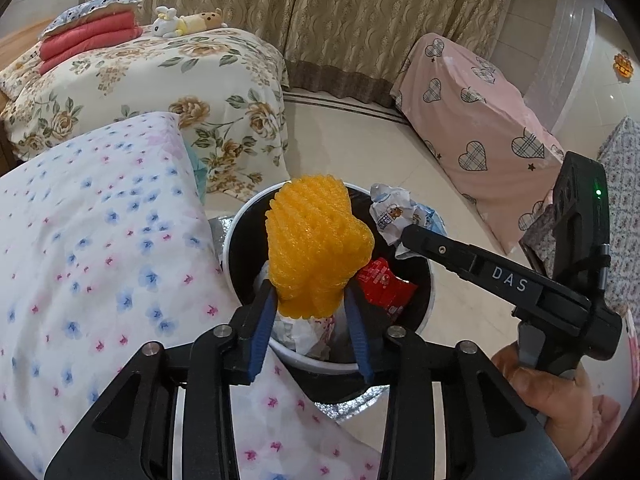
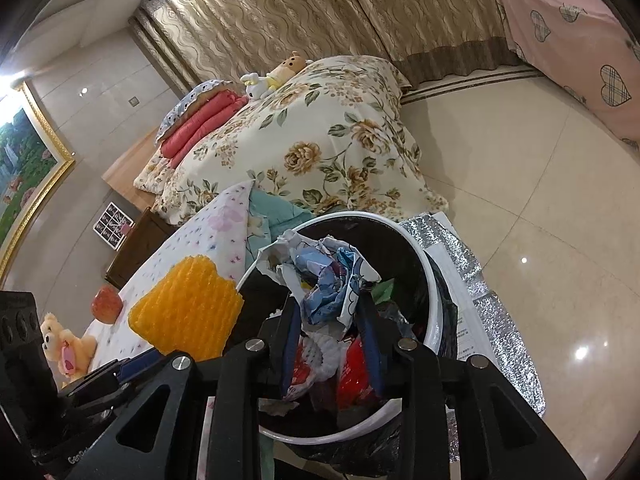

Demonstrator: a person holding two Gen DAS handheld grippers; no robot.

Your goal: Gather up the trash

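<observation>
A white-rimmed trash bin with a black liner stands on the floor by the bed; it also shows in the right wrist view. It holds a red wrapper and white paper. My left gripper is shut on an orange foam net and holds it over the bin; the net also shows in the right wrist view. My right gripper is shut on a crumpled blue-and-white wrapper over the bin. The wrapper also shows in the left wrist view.
A bed with a white flowered sheet lies left of the bin. A floral-covered bed is behind it. Pink heart-patterned covered furniture stands at the right. A silver foil mat lies under the bin. A teddy bear and a red apple are on the bed.
</observation>
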